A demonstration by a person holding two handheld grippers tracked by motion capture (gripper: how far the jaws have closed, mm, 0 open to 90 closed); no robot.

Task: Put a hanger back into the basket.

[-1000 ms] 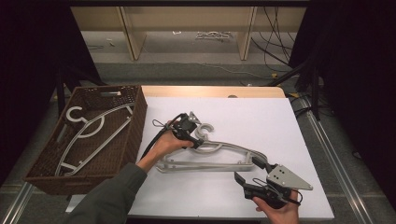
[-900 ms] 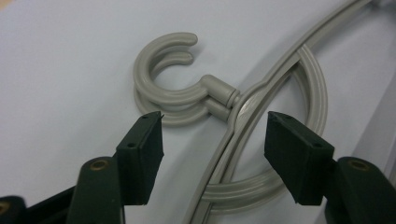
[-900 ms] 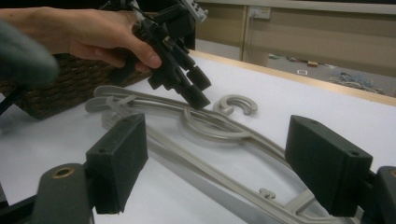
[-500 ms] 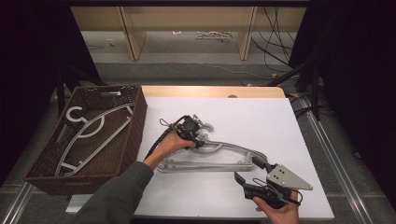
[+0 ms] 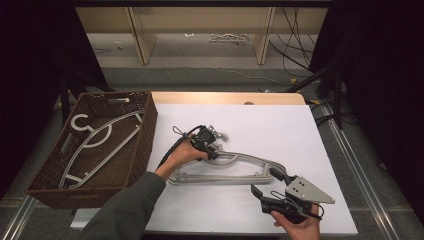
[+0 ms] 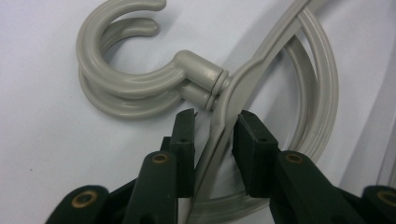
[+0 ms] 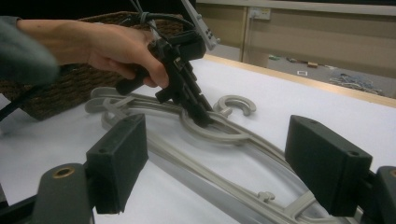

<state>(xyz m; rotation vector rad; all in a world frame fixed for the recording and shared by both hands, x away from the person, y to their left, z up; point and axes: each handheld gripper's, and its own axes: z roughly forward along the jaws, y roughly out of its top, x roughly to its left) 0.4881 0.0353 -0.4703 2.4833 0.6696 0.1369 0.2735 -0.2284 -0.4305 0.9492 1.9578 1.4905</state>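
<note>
A: Start at the left gripper (image 6: 212, 135). What are its jaws doing?

B: In the left gripper view they stand a little apart, one on each side of the top grey hanger (image 6: 261, 60), just below the neck where the hook joins. The thin plastic edge runs up between them. I cannot tell whether the pads actually press it yet.

A: One hanger or more?

B: At least two stacked; a second hook (image 6: 116, 100) peeks out under the first, toward the upper left of that frame.

A: And the right gripper (image 7: 233, 158)?

B: Its jaws are spread wide with nothing between them. It points along the hangers' far end, low in the frame. Beyond it, the left hand (image 7: 116, 51) holds its gripper tipped down onto the hanger neck.

A: Where does this all sit from above?

B: The hangers lie across the centre of the white table (image 5: 280, 125), hooks toward the middle, arms running to the lower right. The right hand (image 5: 297, 227) is at the bottom right edge. A brown wicker basket (image 5: 145, 135) at the left holds more grey hangers (image 5: 95, 145).
</note>
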